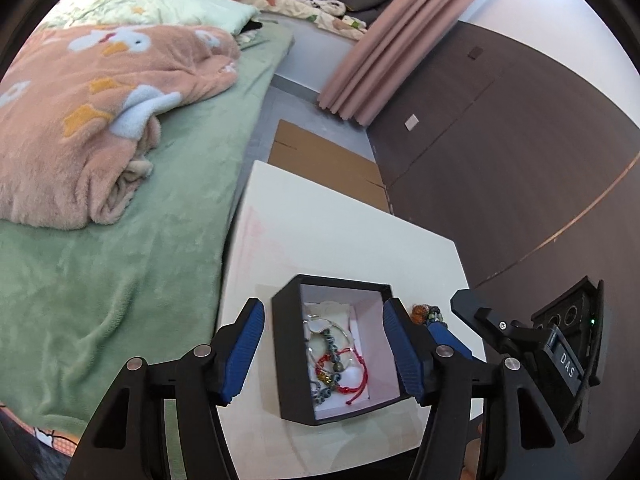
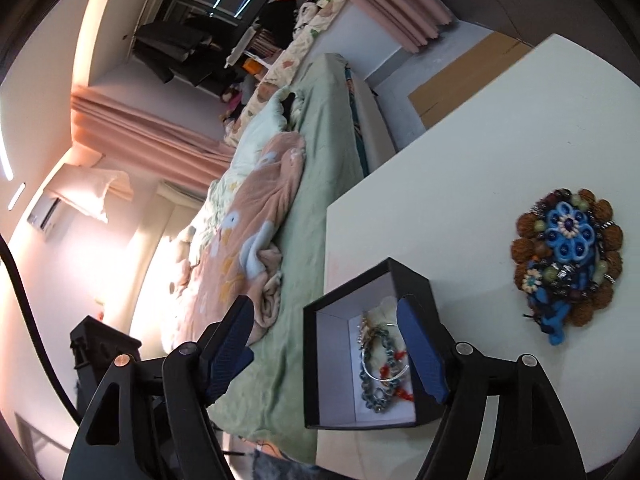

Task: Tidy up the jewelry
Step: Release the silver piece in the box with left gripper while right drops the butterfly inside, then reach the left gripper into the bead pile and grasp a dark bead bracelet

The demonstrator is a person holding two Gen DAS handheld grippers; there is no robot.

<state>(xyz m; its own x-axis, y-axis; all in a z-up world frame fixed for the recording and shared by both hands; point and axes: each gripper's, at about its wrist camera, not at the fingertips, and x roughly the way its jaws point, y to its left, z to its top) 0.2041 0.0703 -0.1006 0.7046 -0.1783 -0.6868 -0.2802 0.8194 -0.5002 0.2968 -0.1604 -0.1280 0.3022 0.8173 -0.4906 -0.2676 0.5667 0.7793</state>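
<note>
- Bed [image 1: 120, 240] to the left of the table [image 1: 340, 232], well apart from the work
- White table carrying the box [image 1: 296, 360] near its front edge, and the beaded piece [image 2: 568, 264] lying flat further right, apart from the box
- Box: black, open-topped, pale lining, likely light stiff card; probably best taken by two opposite outer walls, gently, since a thin wall may flex or slide on the smooth top
- Left tool [image 1: 324, 352] spread, fingers astride the box, one on each side wall, not seen pressing
- Right tool [image 2: 324, 354] spread and empty, one finger over the box's right wall, the other out over the bed
- Beaded piece: brown beads around blue flowers, floppy and lumpy by the look; probably best pinched at a firm bead cluster, not at the loose blue cord
- Bracelets [image 1: 332, 356] in the box: thin silver hoops, red cord, small beads, tangled; light, slippery, apt to snag one another
- Left view: only an edge of the beaded piece past the right finger, plus the right tool's body
- Right view: the whole beaded piece, and the box from the other side
</note>
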